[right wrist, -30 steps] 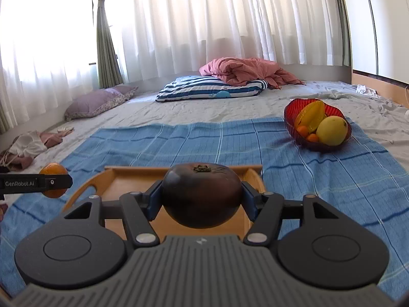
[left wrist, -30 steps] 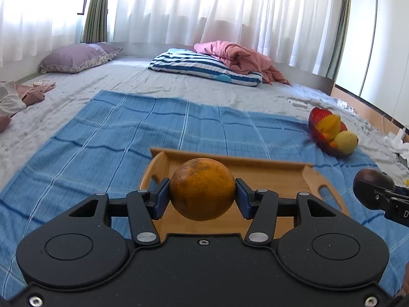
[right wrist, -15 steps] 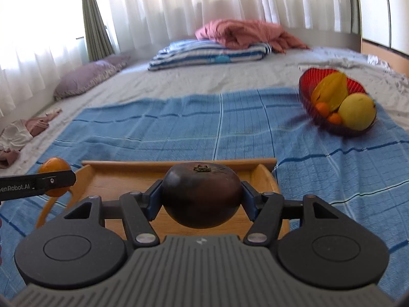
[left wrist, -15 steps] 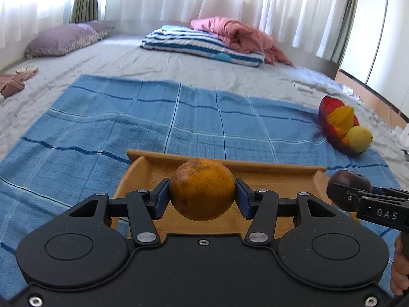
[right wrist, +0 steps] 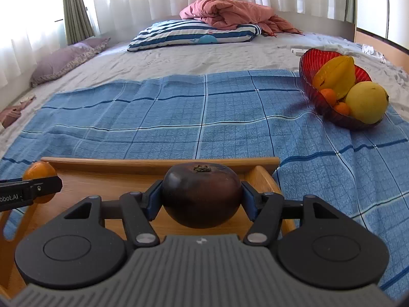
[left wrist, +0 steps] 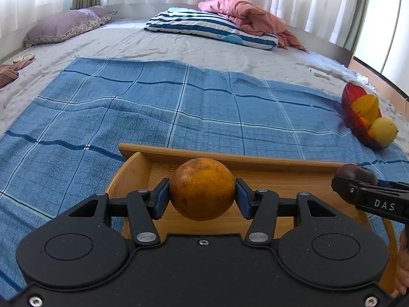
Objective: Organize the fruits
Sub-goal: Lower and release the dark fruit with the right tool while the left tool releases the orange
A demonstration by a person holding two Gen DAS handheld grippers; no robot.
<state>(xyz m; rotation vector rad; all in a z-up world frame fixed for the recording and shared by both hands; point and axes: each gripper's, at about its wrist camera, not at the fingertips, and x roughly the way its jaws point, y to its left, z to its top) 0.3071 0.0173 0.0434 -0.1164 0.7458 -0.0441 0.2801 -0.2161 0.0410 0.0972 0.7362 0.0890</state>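
My left gripper [left wrist: 202,198] is shut on an orange [left wrist: 202,188] and holds it over the left part of a wooden tray [left wrist: 255,160]. My right gripper [right wrist: 202,202] is shut on a dark purple round fruit [right wrist: 202,194] and holds it over the right part of the same tray [right wrist: 158,163]. The purple fruit shows at the right edge of the left wrist view [left wrist: 354,172]. The orange shows at the left edge of the right wrist view [right wrist: 39,171]. A red glass bowl [right wrist: 313,58] with a starfruit, a yellow fruit and small oranges sits far right.
The tray lies on a blue checked cloth [right wrist: 204,117] spread over a grey bed. A striped pillow [right wrist: 194,34], a pink blanket [right wrist: 230,11] and a purple pillow [left wrist: 66,25] lie at the far end by the curtains.
Both grippers have tilted down and come lower toward the tray, each still holding its fruit. The tray now sits closer beneath them.
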